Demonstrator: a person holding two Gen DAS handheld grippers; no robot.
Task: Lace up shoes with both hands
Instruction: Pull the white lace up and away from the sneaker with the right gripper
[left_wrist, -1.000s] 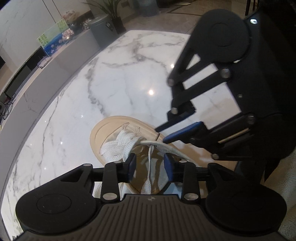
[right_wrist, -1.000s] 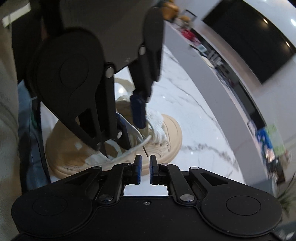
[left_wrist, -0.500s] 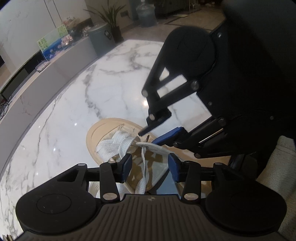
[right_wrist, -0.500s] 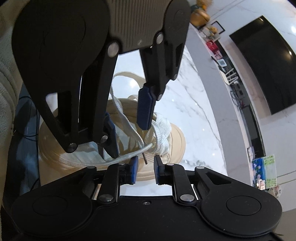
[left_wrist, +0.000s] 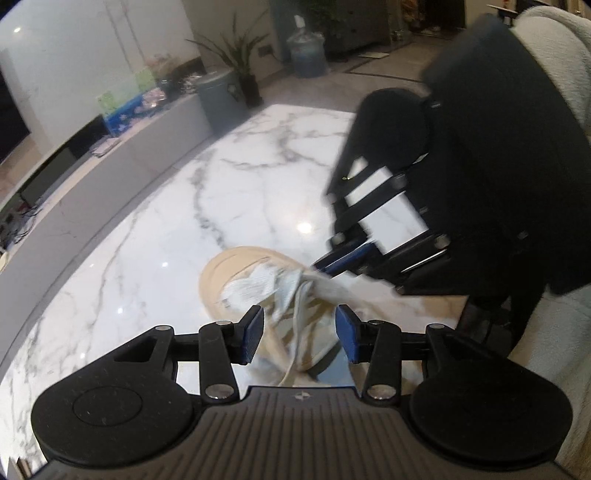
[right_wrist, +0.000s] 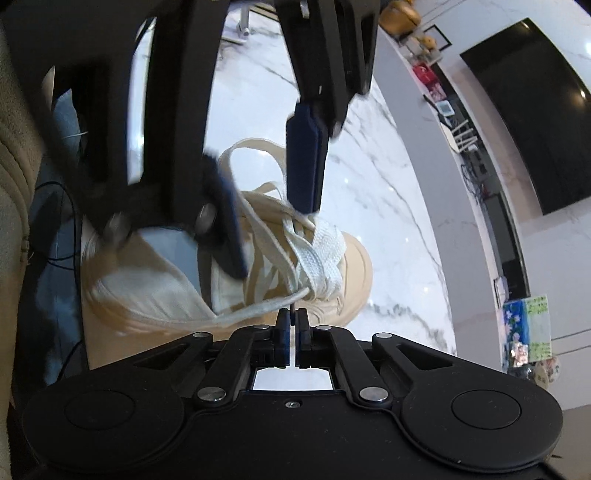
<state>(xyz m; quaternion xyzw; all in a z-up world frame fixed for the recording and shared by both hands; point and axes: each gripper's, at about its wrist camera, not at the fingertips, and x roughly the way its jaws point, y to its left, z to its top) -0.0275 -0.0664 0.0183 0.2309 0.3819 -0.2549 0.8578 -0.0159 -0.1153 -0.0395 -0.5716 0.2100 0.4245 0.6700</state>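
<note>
At lower centre, right gripper (right_wrist: 291, 325) pinches the limp lace's (right_wrist: 258, 306) stiff tip; left gripper (left_wrist: 299, 334) gapes, empty

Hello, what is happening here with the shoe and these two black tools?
A person is lacing a beige shoe on a marble table, with a gripper in each hand. The right gripper is shut on the thin tip of the white lace, next to the shoe's side. The left gripper is open above the shoe, and loose lace hangs between its fingers without being pinched. Some of the eyelets near the toe are already laced.
</note>
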